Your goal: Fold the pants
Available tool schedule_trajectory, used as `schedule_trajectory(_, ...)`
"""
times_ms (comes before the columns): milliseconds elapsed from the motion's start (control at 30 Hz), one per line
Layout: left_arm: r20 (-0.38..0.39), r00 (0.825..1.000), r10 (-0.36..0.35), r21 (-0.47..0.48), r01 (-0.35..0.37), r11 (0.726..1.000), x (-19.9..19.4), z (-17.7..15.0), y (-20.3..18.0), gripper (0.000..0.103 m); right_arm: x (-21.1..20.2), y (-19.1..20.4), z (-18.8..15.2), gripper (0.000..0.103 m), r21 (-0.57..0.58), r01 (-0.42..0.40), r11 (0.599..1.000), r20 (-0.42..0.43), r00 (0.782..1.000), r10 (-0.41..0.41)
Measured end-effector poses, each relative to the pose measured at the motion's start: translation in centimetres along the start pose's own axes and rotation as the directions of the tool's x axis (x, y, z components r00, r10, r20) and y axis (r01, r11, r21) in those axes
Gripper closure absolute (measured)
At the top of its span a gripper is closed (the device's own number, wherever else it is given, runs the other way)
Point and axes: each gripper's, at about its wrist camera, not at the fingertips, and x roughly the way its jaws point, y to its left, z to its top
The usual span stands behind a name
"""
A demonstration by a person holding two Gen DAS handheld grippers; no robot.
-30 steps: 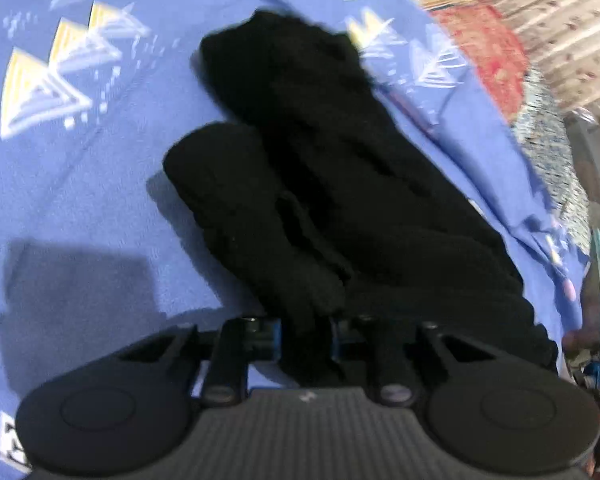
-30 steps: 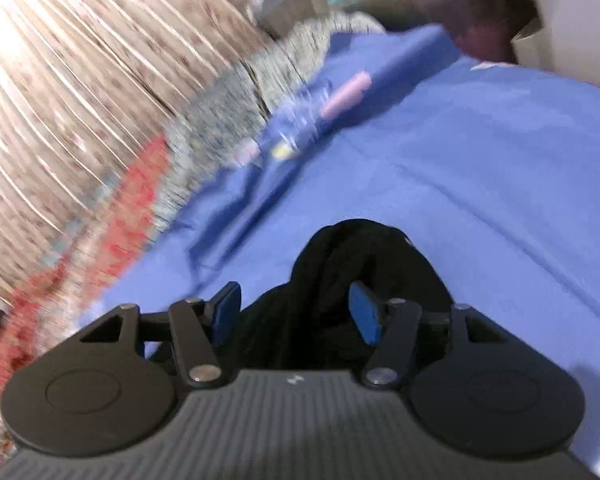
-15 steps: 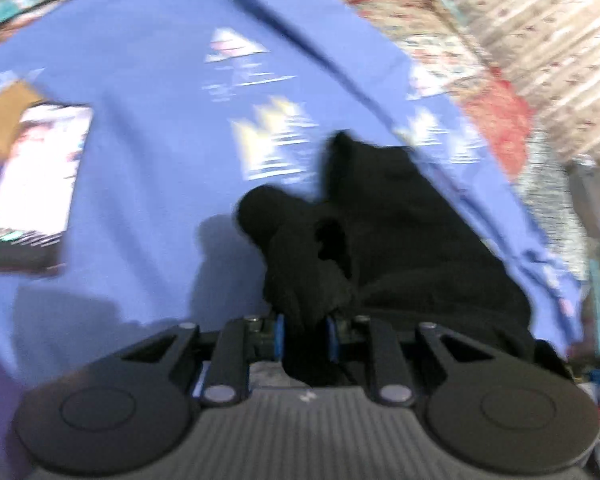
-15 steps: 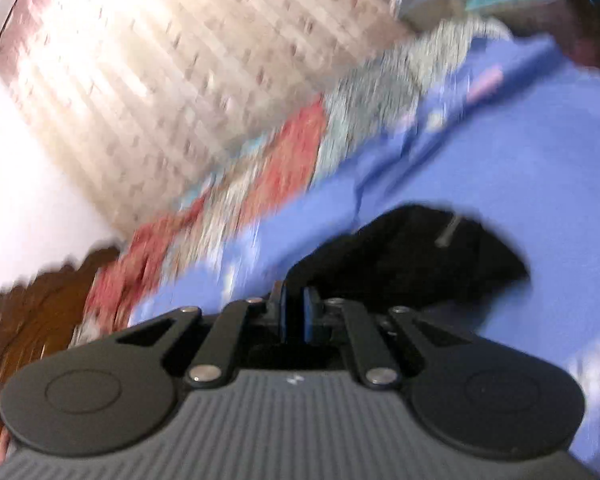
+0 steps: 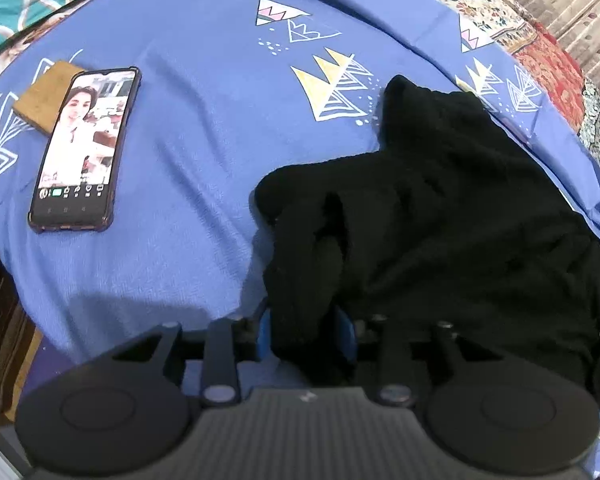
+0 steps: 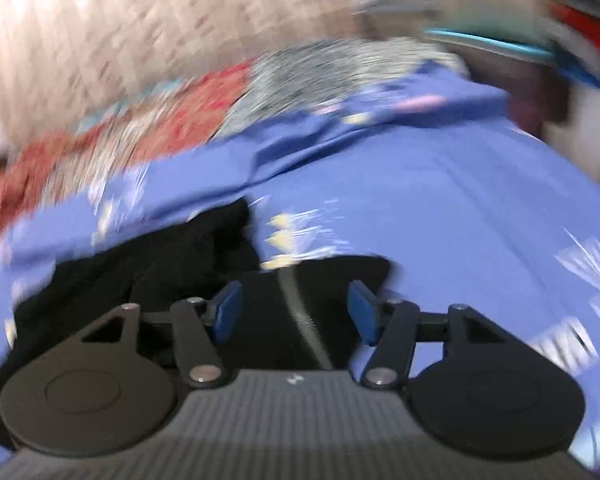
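The black pants (image 5: 440, 208) lie bunched in a folded heap on the blue patterned bedsheet (image 5: 204, 168). My left gripper (image 5: 305, 332) stands at the heap's near left edge. Its jaws are opening, and a fold of black cloth still fills the gap and touches both blue pads (image 5: 264, 332). In the blurred right wrist view the pants (image 6: 172, 280) lie under and ahead of my right gripper (image 6: 295, 312). Its jaws are opening and stand wide. Black cloth with a grey stripe lies between them, and the pads (image 6: 362, 312) do not press on it.
A phone (image 5: 82, 148) with a lit screen lies on the sheet at the left, partly on a brown flat thing (image 5: 44, 92). The bed's edge drops off at the lower left. A red patterned quilt (image 5: 548, 52) and a curtain border the far right.
My left gripper carried the pant end over the heap and its jaws widened; the phone came into view. My right gripper, shut on cloth half a second ago, now stands open and has rolled.
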Motion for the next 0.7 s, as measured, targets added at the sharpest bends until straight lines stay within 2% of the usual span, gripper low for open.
schedule_trajectory(67, 0.0, 1.0, -0.003, -0.002, 0.003, 1.0, 0.0, -0.6, 0.3, 0.068, 4.0, 3.4, 0.3, 0.039, -0.12, -0.019, 0.993, -0.059, 0.998, 0.012)
schedule_trajectory(100, 0.006, 1.0, 0.002, -0.009, -0.002, 1.0, -0.3, -1.5, 0.1, 0.068, 4.8, 4.2, -0.6, 0.038, -0.169, -0.014, 0.985, -0.078, 0.997, 0.001)
schedule_trajectory(133, 0.006, 1.0, 0.007, -0.011, -0.007, 1.0, -0.4, -1.8, 0.0, 0.068, 6.3, 5.0, -1.0, 0.037, -0.221, 0.008, 0.975, -0.099, 0.995, -0.031)
schedule_trajectory(200, 0.005, 1.0, 0.014, -0.015, -0.014, 1.0, -0.5, -2.0, -0.1, 0.07, 7.9, 4.6, -1.8, 0.043, -0.271, 0.079, 0.959, -0.149, 0.981, -0.123)
schedule_trajectory(233, 0.009, 1.0, 0.014, -0.016, -0.013, 1.0, -0.6, -2.0, -0.1, 0.073, 9.1, 3.6, -1.8, 0.076, -0.258, 0.091, 0.962, -0.183, 0.973, -0.141)
schedule_trajectory(267, 0.015, 1.0, 0.009, -0.016, -0.008, 1.0, -0.9, -2.0, -0.1, 0.08, 9.9, 2.3, -1.3, 0.094, -0.219, 0.089, 0.972, -0.221, 0.965, -0.138)
schedule_trajectory(333, 0.024, 1.0, -0.01, -0.014, 0.01, 1.0, -1.3, -1.8, 0.0, 0.084, 8.8, 0.0, 0.2, 0.095, -0.048, 0.043, 0.998, -0.209, 0.977, -0.052)
schedule_trajectory(367, 0.031, 0.999, -0.015, -0.016, 0.016, 1.0, -1.4, -1.7, 0.1, 0.085, 7.5, -1.3, 1.3, 0.095, 0.041, 0.011, 0.999, -0.159, 0.987, -0.005)
schedule_trajectory(400, 0.036, 0.999, -0.015, -0.019, 0.016, 1.0, -1.5, -1.7, 0.2, 0.085, 5.2, -3.0, 2.8, 0.095, 0.13, -0.029, 0.991, -0.068, 0.997, 0.038)
schedule_trajectory(433, 0.035, 0.999, -0.015, -0.021, 0.015, 1.0, -1.6, -1.6, 0.2, 0.086, 3.3, -4.2, 3.6, 0.095, 0.196, -0.068, 0.978, 0.009, 0.998, 0.067)
schedule_trajectory(500, 0.033, 0.999, -0.014, -0.03, 0.015, 0.999, -1.7, -1.9, 0.3, 0.086, -1.4, -7.8, 4.4, 0.095, 0.329, -0.159, 0.931, 0.156, 0.981, 0.113)
schedule_trajectory(567, 0.031, 0.999, -0.016, -0.032, 0.017, 0.999, -1.7, -2.1, 0.4, 0.086, -5.2, -11.2, 3.5, 0.095, 0.409, -0.209, 0.888, 0.247, 0.962, 0.113)
schedule_trajectory(600, 0.025, 1.0, -0.018, -0.036, 0.019, 0.999, -1.7, -2.3, 0.5, 0.086, -6.6, -12.6, 2.6, 0.095, 0.432, -0.204, 0.879, 0.259, 0.961, 0.095)
schedule_trajectory(700, -0.002, 1.0, -0.025, -0.045, 0.024, 0.999, -1.1, -2.7, 1.0, 0.086, -8.4, -16.1, -1.6, 0.094, 0.499, -0.087, 0.862, 0.185, 0.983, -0.009)
